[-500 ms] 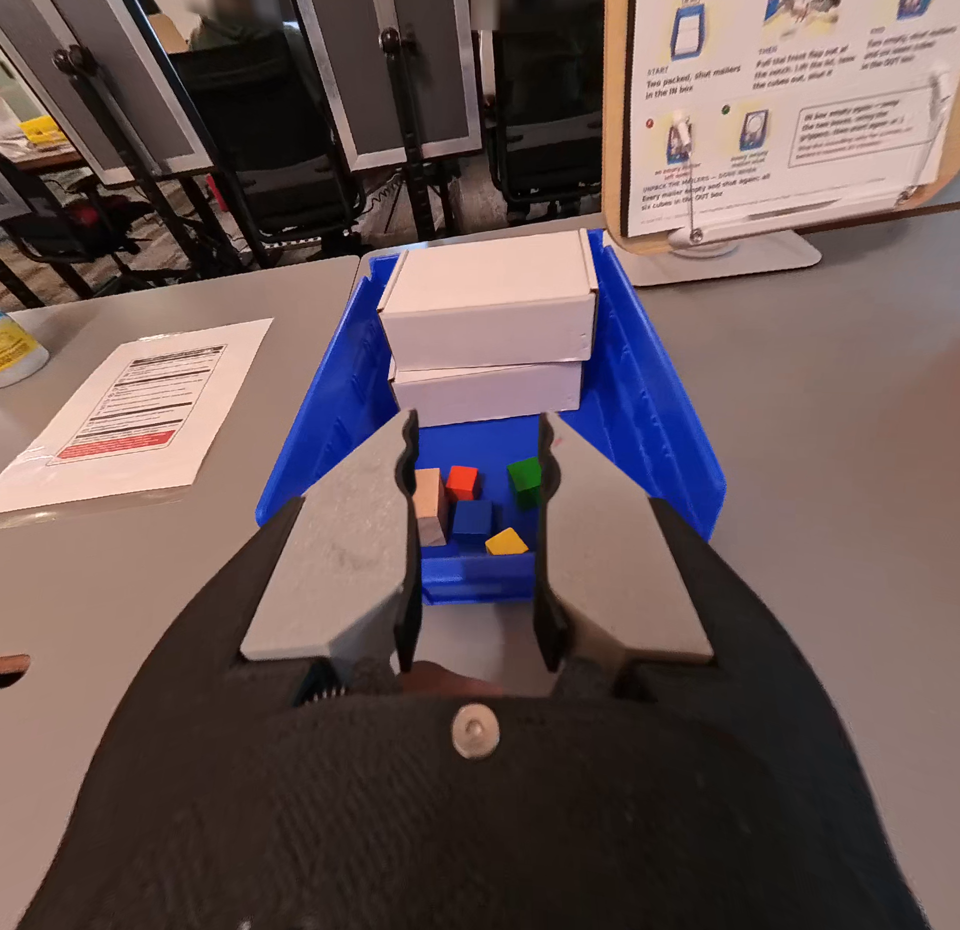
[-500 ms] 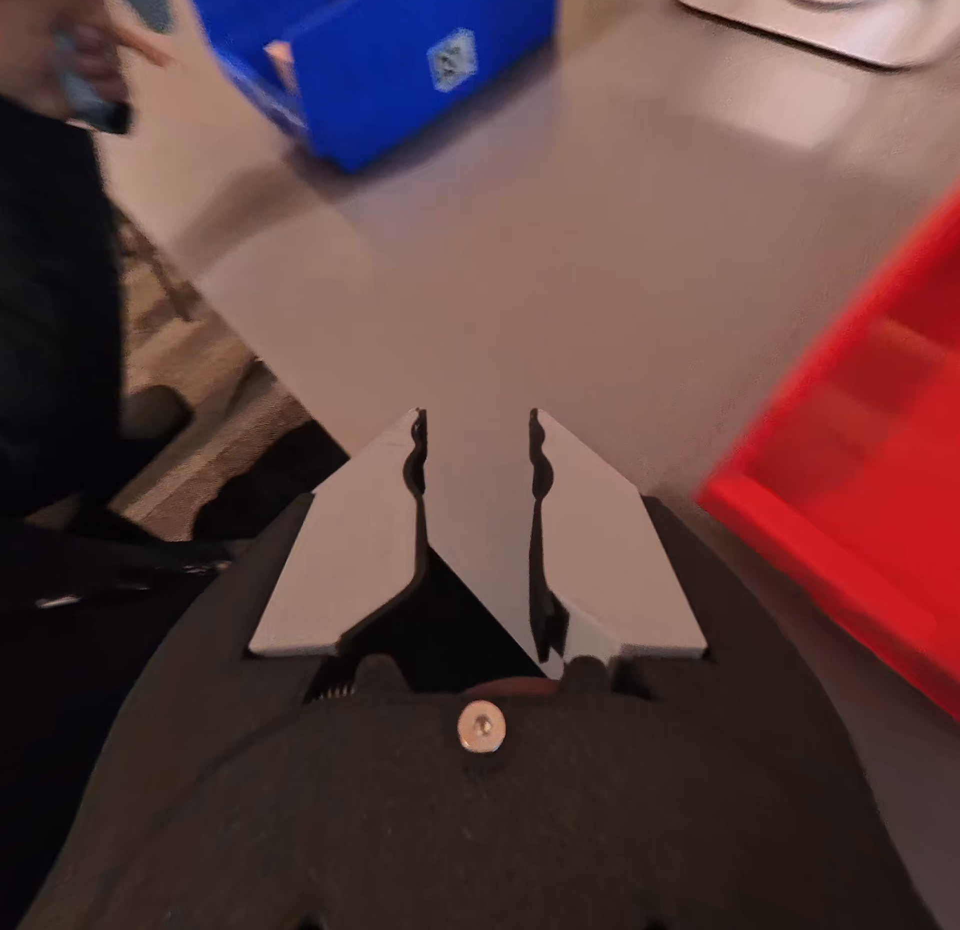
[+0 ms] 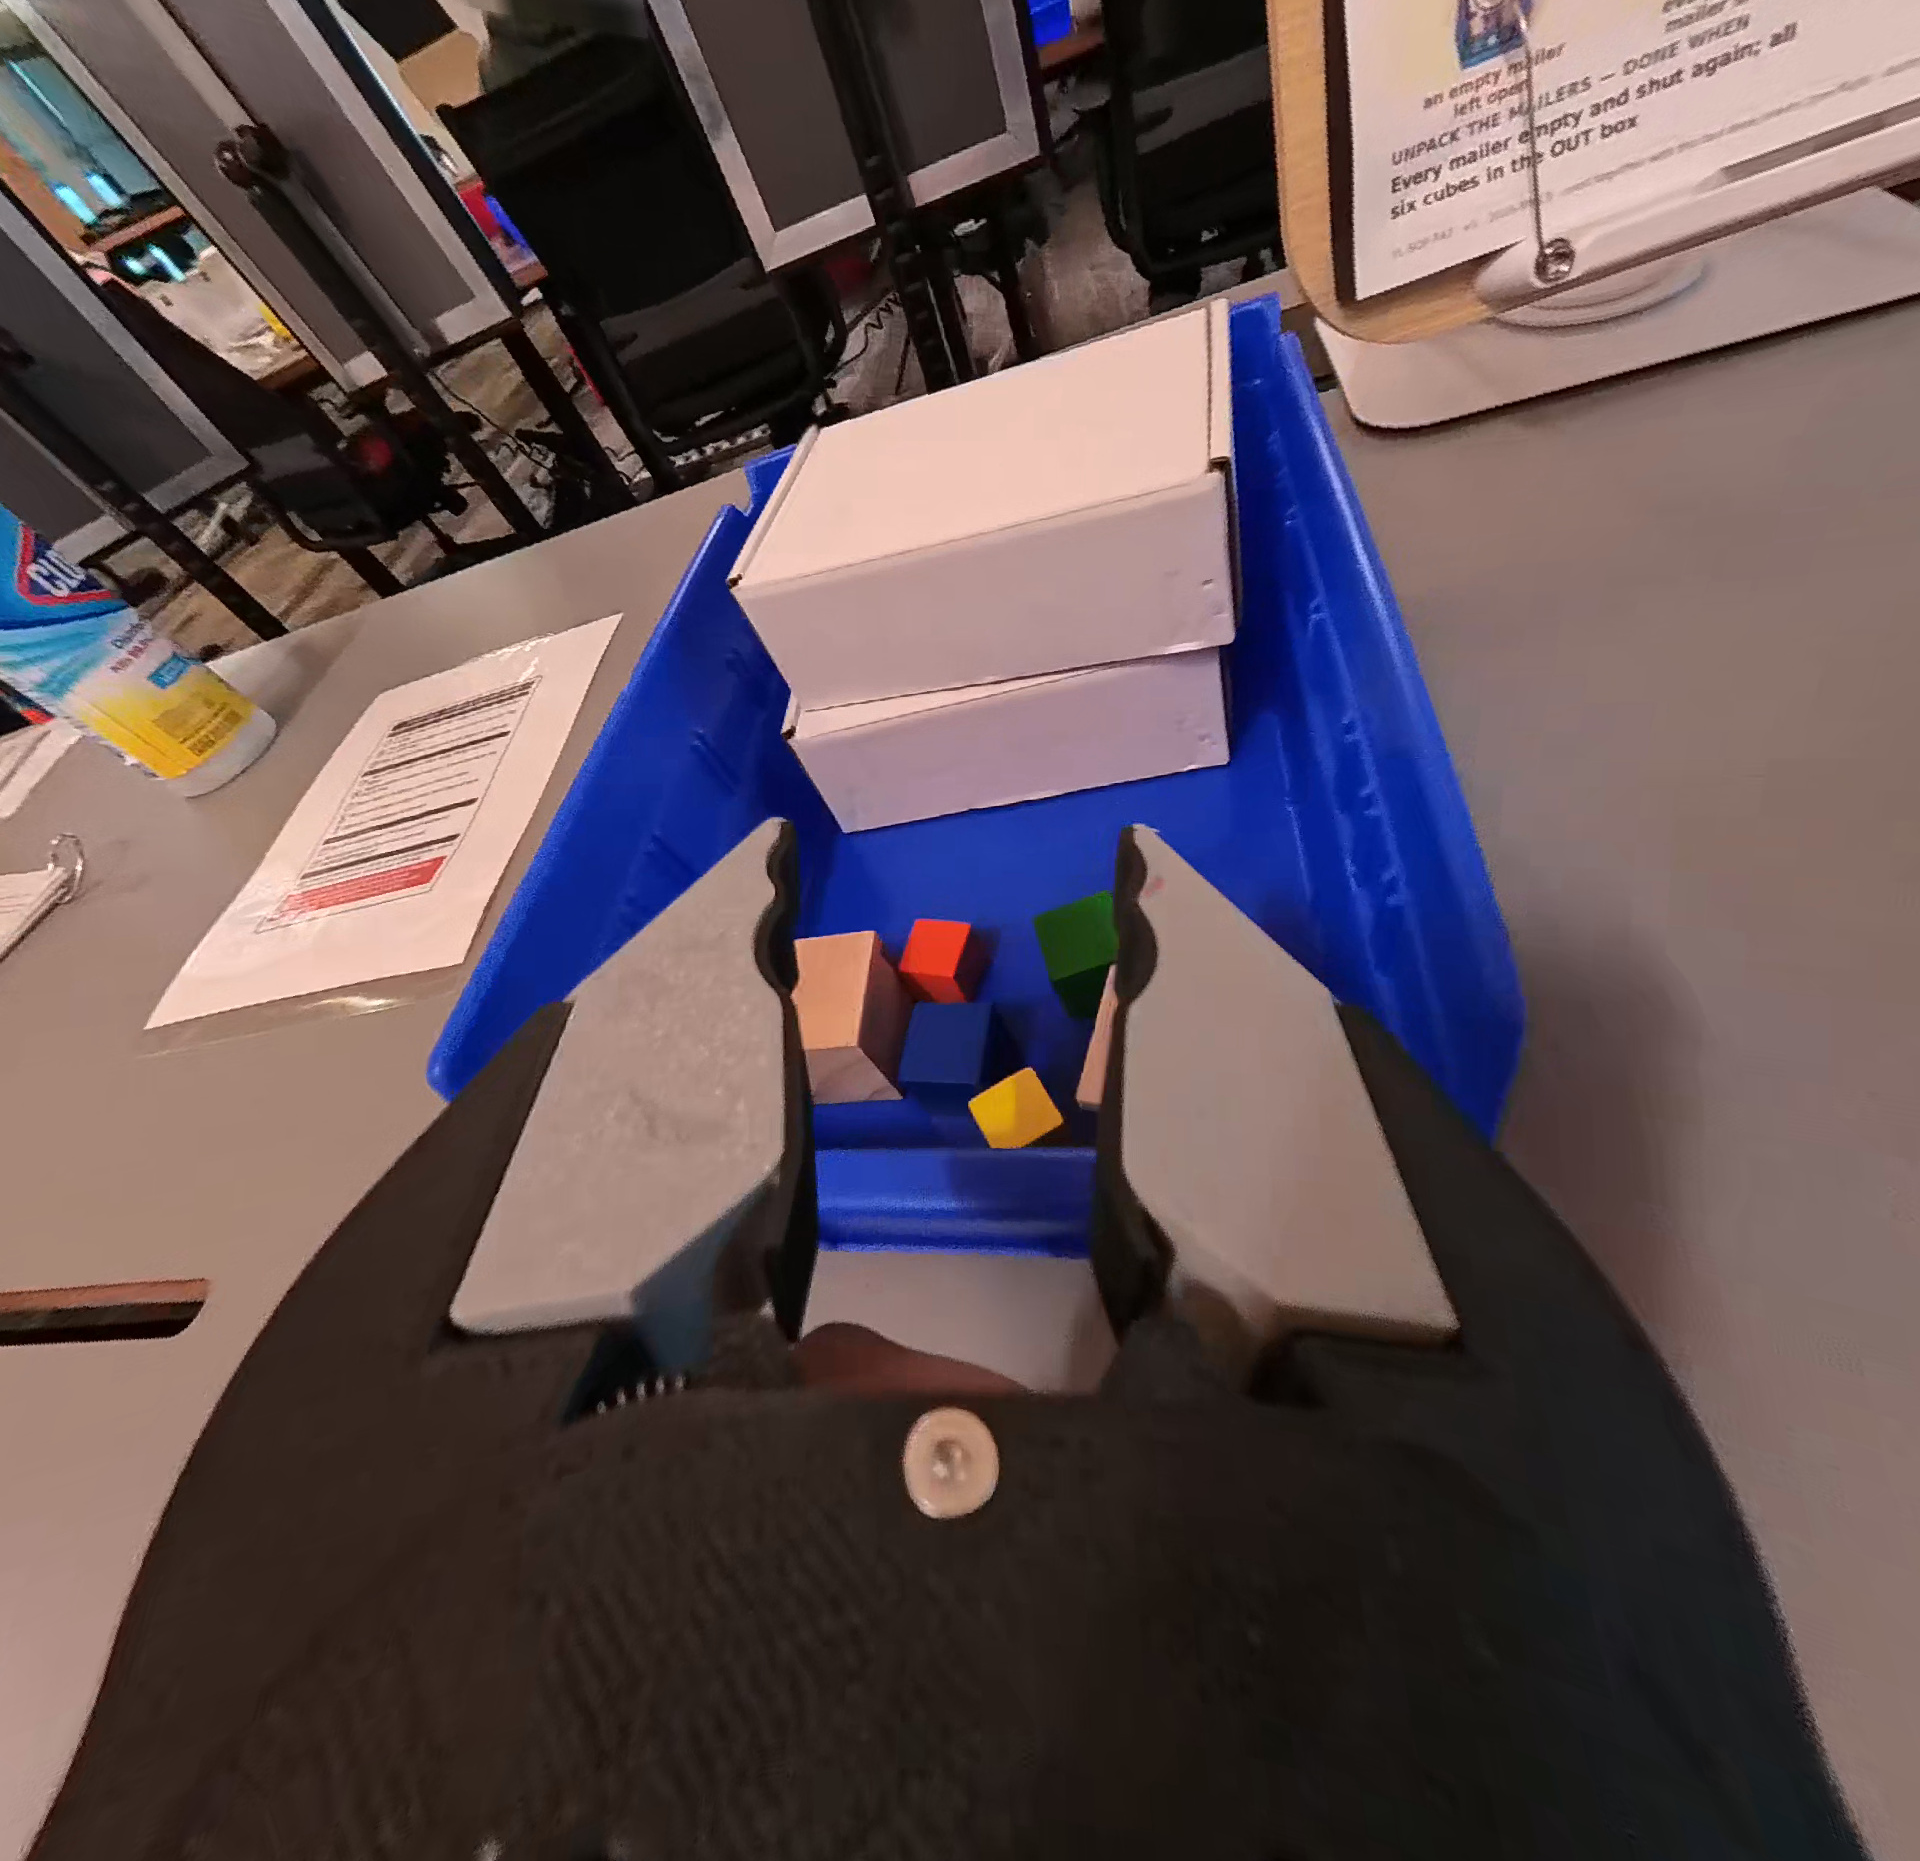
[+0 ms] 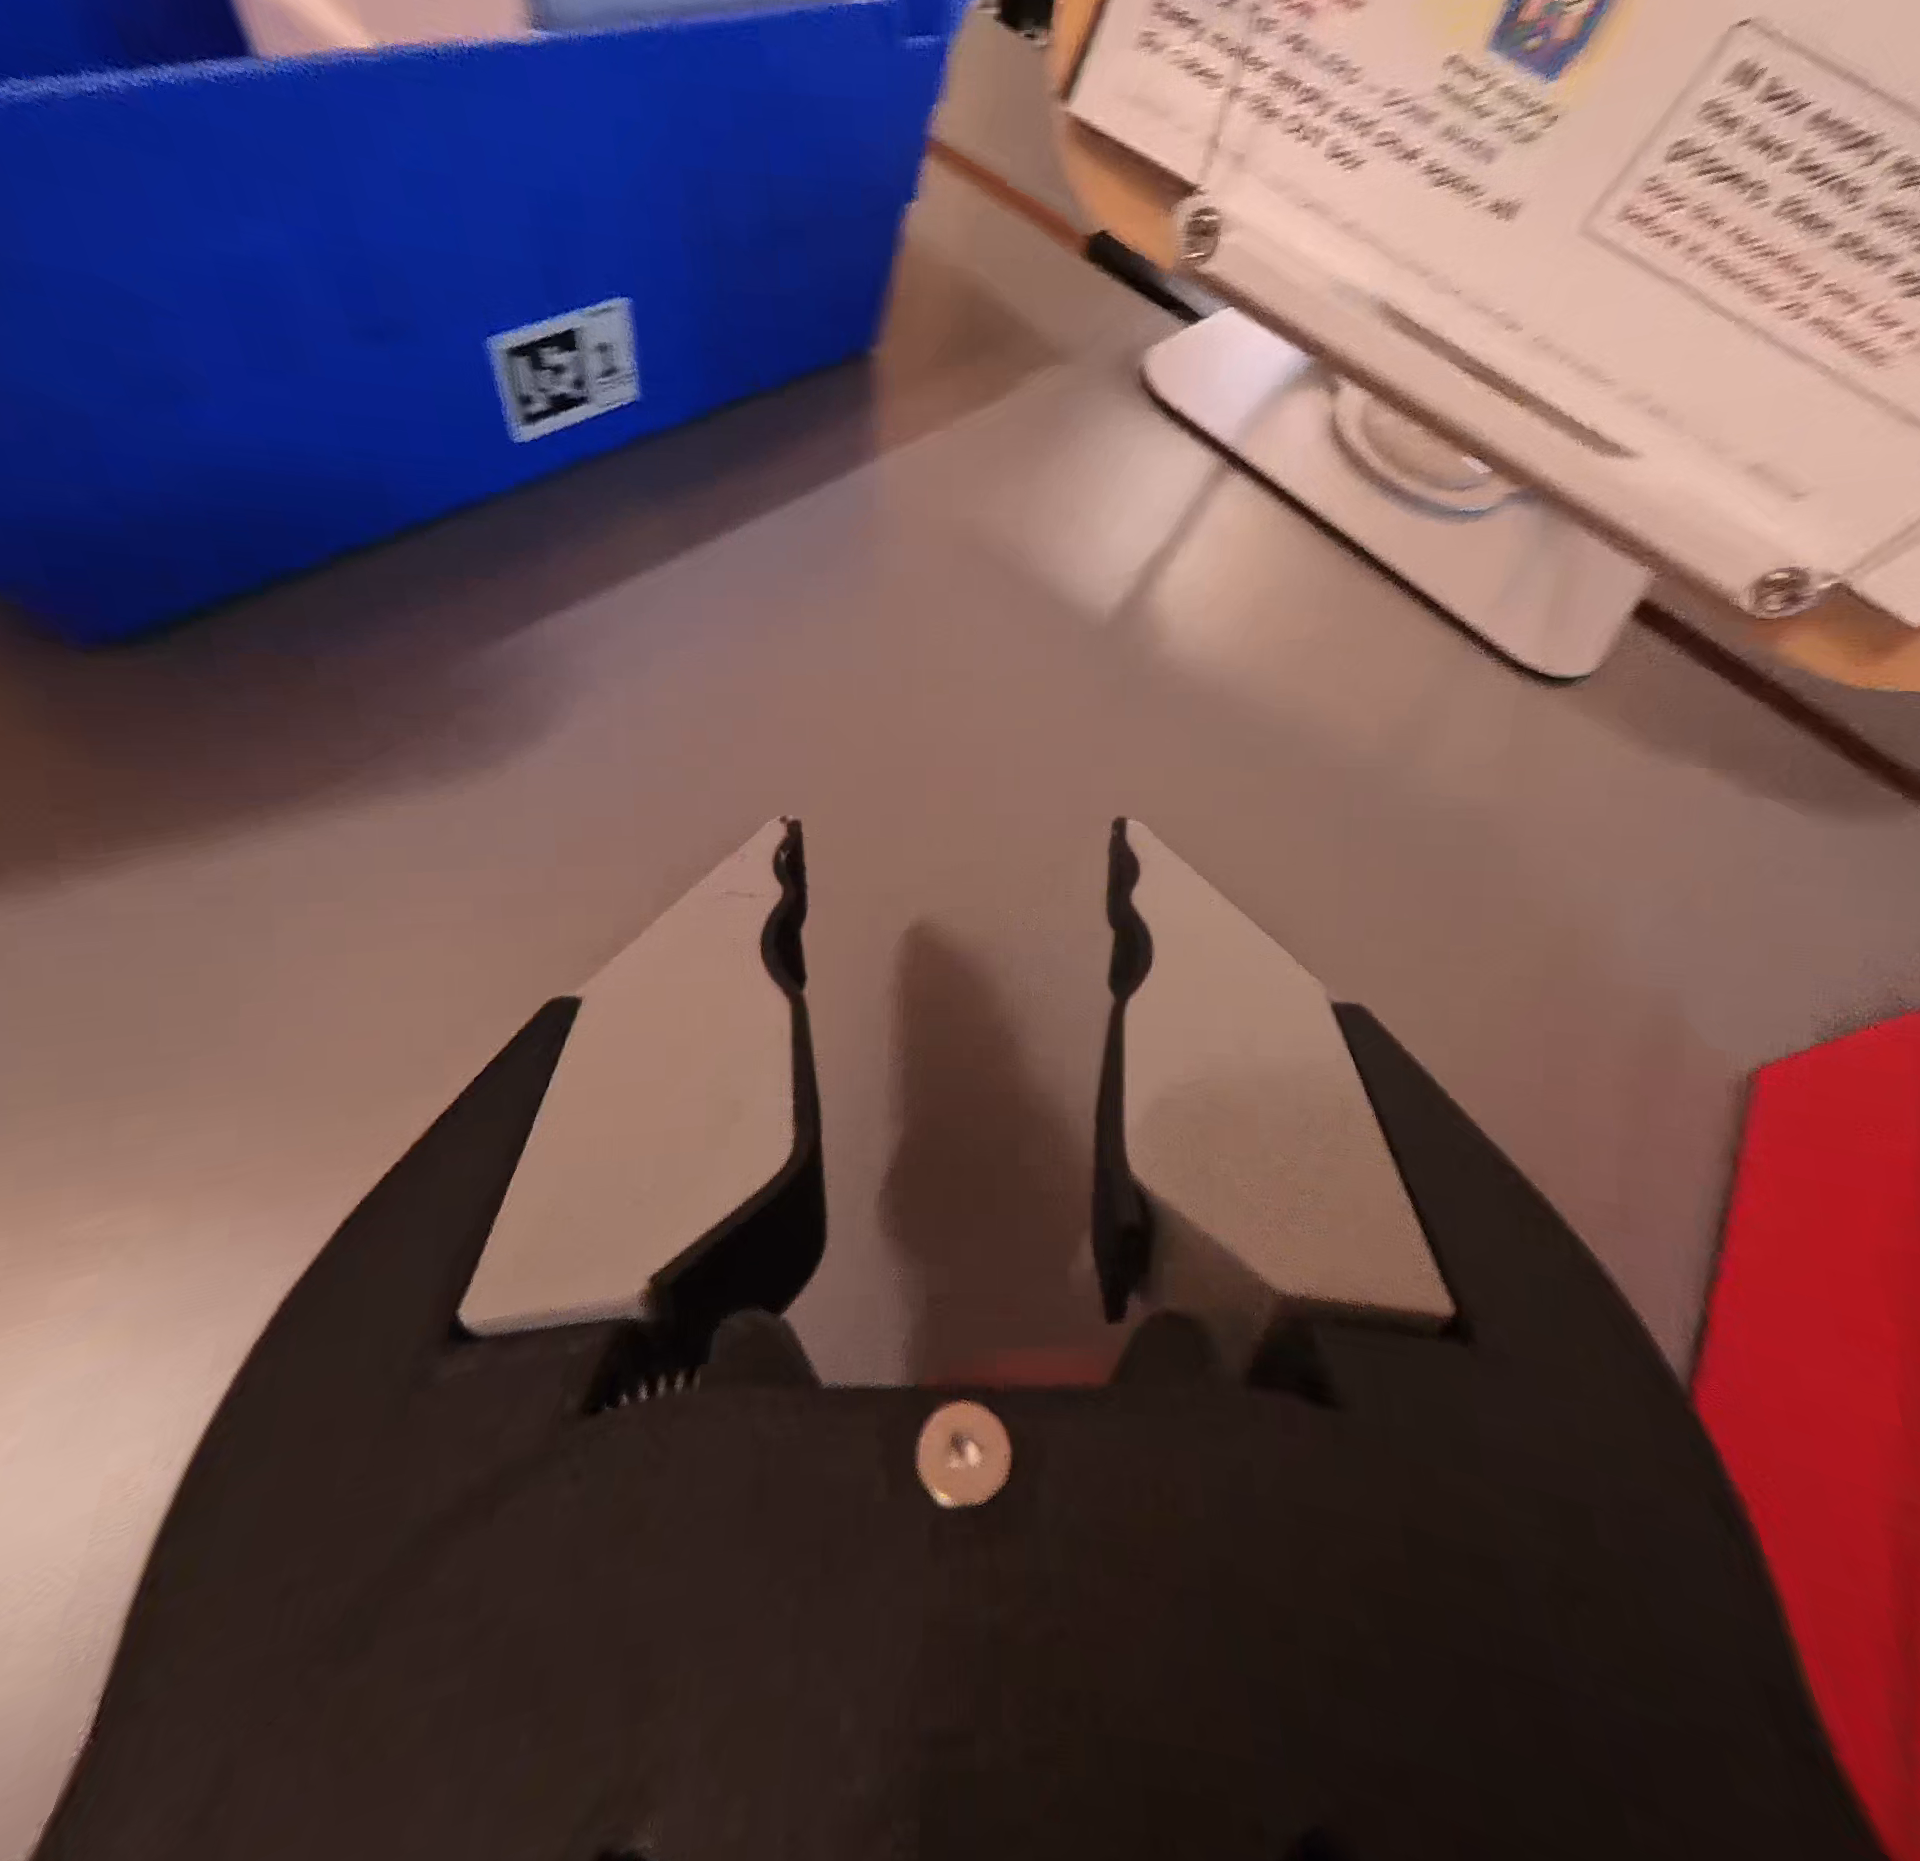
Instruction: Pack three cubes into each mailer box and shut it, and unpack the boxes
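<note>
I judge the packing barely begun: both white mailer boxes [image 3: 997, 554] sit shut and stacked at twelve o'clock in the blue bin [image 3: 1382, 876], while the loose cubes [image 3: 940, 1022] lie on its floor at six o'clock, none packed. My left gripper [image 3: 951, 855] hovers over them, jaws apart and empty. My right gripper [image 4: 956, 845] is likewise spread, over bare table [image 4: 987, 689]. An instruction stand [image 4: 1455, 253] rises at one o'clock, a red bin [image 4: 1829, 1344] at three; neither blocks me.
</note>
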